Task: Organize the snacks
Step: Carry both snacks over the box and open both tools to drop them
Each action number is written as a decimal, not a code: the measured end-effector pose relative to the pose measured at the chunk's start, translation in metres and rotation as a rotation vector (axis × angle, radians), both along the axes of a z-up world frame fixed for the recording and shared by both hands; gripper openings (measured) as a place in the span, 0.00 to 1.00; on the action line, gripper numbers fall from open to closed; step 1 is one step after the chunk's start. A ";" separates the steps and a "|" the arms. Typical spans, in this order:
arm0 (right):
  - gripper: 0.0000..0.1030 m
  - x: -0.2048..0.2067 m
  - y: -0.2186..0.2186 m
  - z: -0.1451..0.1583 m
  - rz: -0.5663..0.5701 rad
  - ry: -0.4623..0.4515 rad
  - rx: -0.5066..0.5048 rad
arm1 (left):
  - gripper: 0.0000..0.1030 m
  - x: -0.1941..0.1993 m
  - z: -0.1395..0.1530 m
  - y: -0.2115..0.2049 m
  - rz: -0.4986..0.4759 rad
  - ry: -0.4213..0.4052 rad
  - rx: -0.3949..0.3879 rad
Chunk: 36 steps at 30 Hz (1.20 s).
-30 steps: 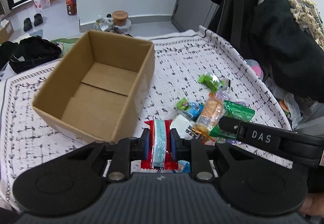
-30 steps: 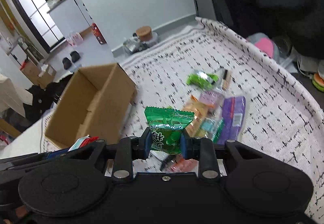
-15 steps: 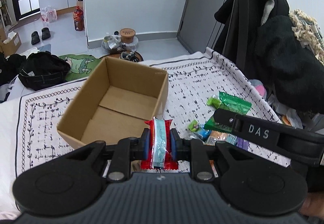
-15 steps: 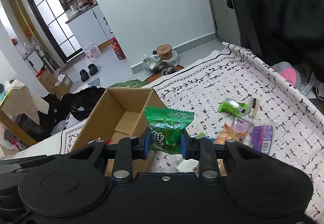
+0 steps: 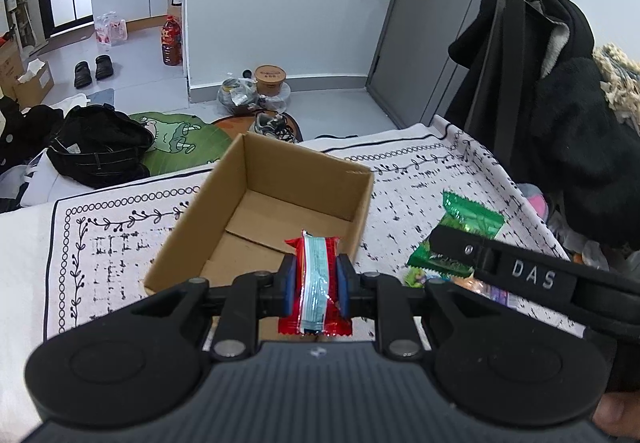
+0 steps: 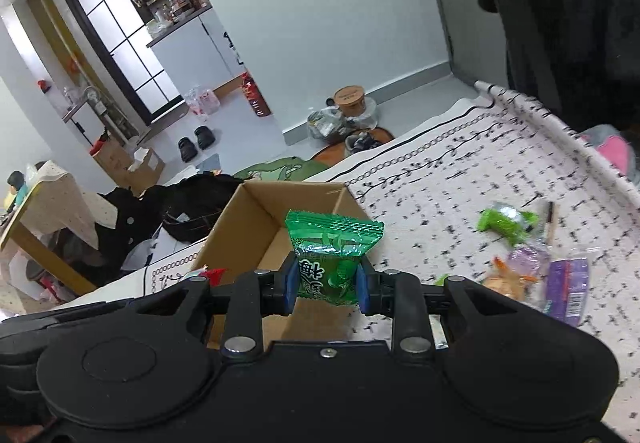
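Grippers, both loaded, cardboard box (image 5: 276,211) now nearer below.
Left gripper (image 5: 316,289) clamps red wrapper (image 5: 316,283); right gripper (image 6: 328,281) clamps green packet (image 6: 330,255).

Pale walls (image 5: 280,3), grey door (image 5: 460,23), grey floor (image 5: 132,63), black-framed window (image 6: 120,43), dark coats (image 5: 560,115) hanging right.

We see a tabletop (image 5: 120,243) covered by a white cloth printed with black dashes and a border of rings and leafy vines. An open cardboard box (image 5: 188,239) sits on it, its flat bottom showing. Well to the box's side lie loose snacks (image 6: 520,243): a green packet (image 6: 506,221), a purple wrapper (image 6: 566,285) and an orange one (image 6: 506,283).
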State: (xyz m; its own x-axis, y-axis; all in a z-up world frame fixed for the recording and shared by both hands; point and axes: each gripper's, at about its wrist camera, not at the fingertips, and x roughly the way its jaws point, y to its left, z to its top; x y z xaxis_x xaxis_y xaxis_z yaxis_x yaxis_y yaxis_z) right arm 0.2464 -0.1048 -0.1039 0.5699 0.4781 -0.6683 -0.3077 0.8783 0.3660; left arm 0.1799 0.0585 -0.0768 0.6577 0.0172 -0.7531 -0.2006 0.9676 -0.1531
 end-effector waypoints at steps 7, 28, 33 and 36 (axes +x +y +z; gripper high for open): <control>0.27 0.013 0.020 -0.005 0.014 0.019 0.017 | 0.19 0.015 -0.007 0.018 0.012 0.002 -0.005; 0.27 0.067 0.047 -0.031 0.002 0.102 0.063 | 0.19 0.096 -0.033 0.055 -0.013 0.022 -0.034; 0.28 0.068 0.052 -0.034 0.036 0.106 0.087 | 0.20 0.106 -0.035 0.059 0.012 0.025 -0.027; 0.32 0.068 0.052 -0.035 0.046 0.115 0.097 | 0.23 0.106 -0.036 0.063 0.020 0.038 -0.027</control>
